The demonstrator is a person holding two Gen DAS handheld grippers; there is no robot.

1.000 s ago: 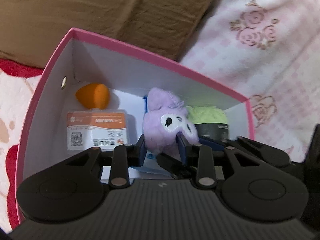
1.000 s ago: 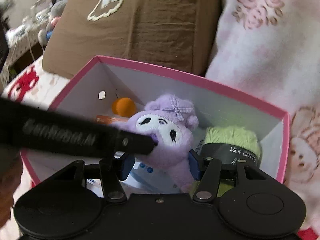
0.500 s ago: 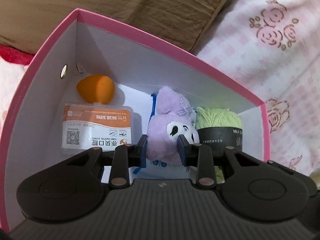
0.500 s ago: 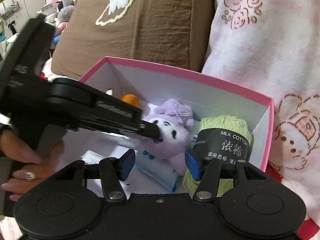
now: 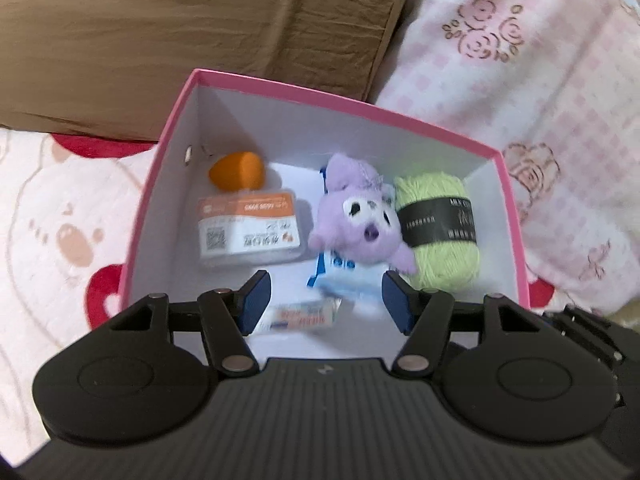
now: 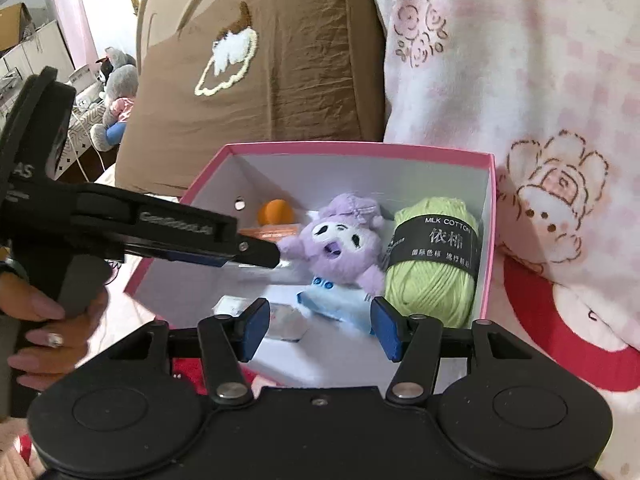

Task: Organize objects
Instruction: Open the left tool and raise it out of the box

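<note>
Left hand-held gripper (image 5: 325,309) opening, nothing held

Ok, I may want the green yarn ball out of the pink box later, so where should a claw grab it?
Grip the light green yarn skein across its middle, on the black paper band, coming from above. It lies in the pink box's right corner with the wall on one side and the purple plush toy touching the other, so only the top looks free.
</note>
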